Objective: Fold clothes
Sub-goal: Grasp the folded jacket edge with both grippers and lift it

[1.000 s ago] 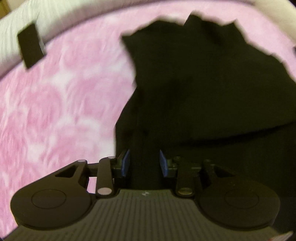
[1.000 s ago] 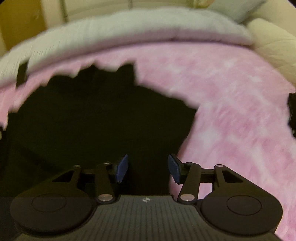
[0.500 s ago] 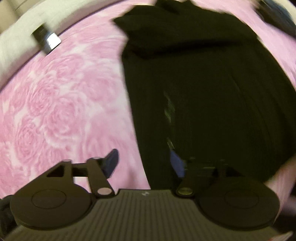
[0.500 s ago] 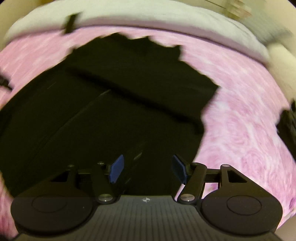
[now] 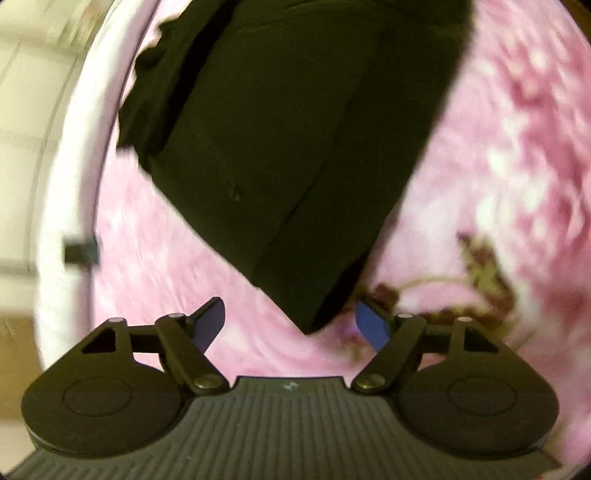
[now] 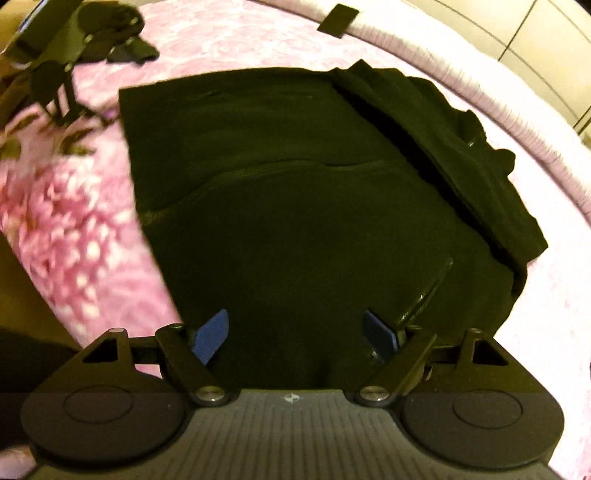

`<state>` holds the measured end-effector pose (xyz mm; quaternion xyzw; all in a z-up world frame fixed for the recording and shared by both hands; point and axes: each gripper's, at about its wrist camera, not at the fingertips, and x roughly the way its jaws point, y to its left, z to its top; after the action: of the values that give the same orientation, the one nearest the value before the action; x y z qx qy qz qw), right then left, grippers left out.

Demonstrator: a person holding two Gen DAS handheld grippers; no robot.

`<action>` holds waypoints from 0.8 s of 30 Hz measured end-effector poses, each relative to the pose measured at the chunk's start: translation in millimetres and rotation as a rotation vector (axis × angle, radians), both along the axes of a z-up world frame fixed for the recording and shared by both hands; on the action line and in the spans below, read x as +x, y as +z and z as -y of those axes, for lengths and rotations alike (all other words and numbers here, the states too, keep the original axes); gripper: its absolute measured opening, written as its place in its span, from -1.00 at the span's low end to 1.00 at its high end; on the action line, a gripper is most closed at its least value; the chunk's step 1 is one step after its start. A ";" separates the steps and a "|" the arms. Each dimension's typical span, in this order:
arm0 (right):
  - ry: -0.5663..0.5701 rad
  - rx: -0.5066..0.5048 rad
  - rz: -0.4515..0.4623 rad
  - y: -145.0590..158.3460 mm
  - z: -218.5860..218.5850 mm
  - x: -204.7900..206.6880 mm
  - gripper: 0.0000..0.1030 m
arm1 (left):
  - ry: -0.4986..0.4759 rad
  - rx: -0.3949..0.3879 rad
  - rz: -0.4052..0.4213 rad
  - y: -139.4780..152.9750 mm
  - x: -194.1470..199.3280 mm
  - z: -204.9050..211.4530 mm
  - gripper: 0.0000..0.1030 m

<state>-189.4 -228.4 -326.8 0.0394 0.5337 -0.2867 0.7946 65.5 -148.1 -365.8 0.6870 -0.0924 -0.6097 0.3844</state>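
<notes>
Looking along your left gripper (image 5: 290, 321), you see its two blue-padded fingers (image 5: 210, 323) spread wide with nothing between them. They hang over the pink flowered blanket (image 5: 498, 147), and the near corner of the black garment (image 5: 280, 140) points toward the gap without touching either pad. The garment lies on the blanket in a folded block, with a straight layer edge running along its length and bunched cloth at its far end. A white bed edge (image 5: 62, 206) curves along the left side of this view, carrying a small black tag (image 5: 79, 251).

Your right gripper (image 6: 295, 336) is likewise spread apart and pinches nothing. Both of its blue pads (image 6: 212, 336) sit above the near part of the garment (image 6: 295, 206); whether they touch the cloth cannot be told. In this view the garment covers the middle of the blanket (image 6: 66, 206), with a seam crossing it and a thicker folded strip along its right side. The left gripper (image 6: 62, 48) appears at the upper left, well apart from the garment's corner. The white bed edge (image 6: 517, 107) and the black tag (image 6: 338, 20) lie beyond the garment.
</notes>
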 end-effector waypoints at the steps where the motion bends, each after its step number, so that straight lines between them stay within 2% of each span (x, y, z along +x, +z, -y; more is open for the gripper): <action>1: -0.001 -0.014 -0.011 -3.7 -5.6 -1.9 0.60 | -0.066 -0.006 0.025 -4.8 0.7 -1.2 0.48; 4: 0.007 -0.050 -0.052 -15.9 -31.1 -3.9 0.60 | -0.227 -0.037 0.046 -14.8 9.1 -1.7 0.52; 6: 0.013 -0.065 -0.067 -24.2 -46.3 -1.8 0.62 | -0.291 -0.071 0.031 -16.6 13.9 0.2 0.53; 8: 0.041 -0.104 -0.079 -31.4 -58.8 4.1 0.67 | -0.291 -0.123 -0.013 -16.0 15.7 6.5 0.53; 10: 0.078 -0.137 -0.088 -39.5 -67.9 14.7 0.71 | -0.221 -0.177 -0.085 -7.9 15.7 17.8 0.47; 12: 0.114 -0.172 -0.095 -47.3 -73.8 26.5 0.71 | -0.181 -0.197 -0.131 -1.0 15.5 26.2 0.41; 13: 0.125 -0.196 -0.113 -51.7 -75.0 31.2 0.71 | -0.179 -0.192 -0.139 0.4 15.4 26.4 0.29; 16: 0.156 -0.269 -0.171 -65.1 -76.0 30.7 0.71 | -0.219 -0.158 -0.130 -1.3 19.0 16.9 -0.07; 20: 0.138 -0.369 -0.266 -75.3 -76.6 16.0 0.68 | -0.266 -0.152 -0.089 -8.8 22.0 4.9 -0.19; 22: 0.106 -0.412 -0.324 -78.4 -76.0 6.6 0.51 | -0.289 -0.150 -0.068 -12.7 22.9 -0.8 -0.33; 23: 0.085 -0.420 -0.347 -80.0 -74.6 2.3 0.48 | -0.300 -0.149 -0.057 -14.6 23.3 -3.7 -0.33; 24: 0.066 -0.427 -0.371 -82.1 -73.4 -1.2 0.33 | -0.311 -0.148 -0.047 -16.6 23.8 -6.5 -0.33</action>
<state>-190.7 -155.1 -408.9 -0.1994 0.5985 -0.3690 0.6826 89.3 -141.6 -382.4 0.6198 -0.2333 -0.6693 0.3369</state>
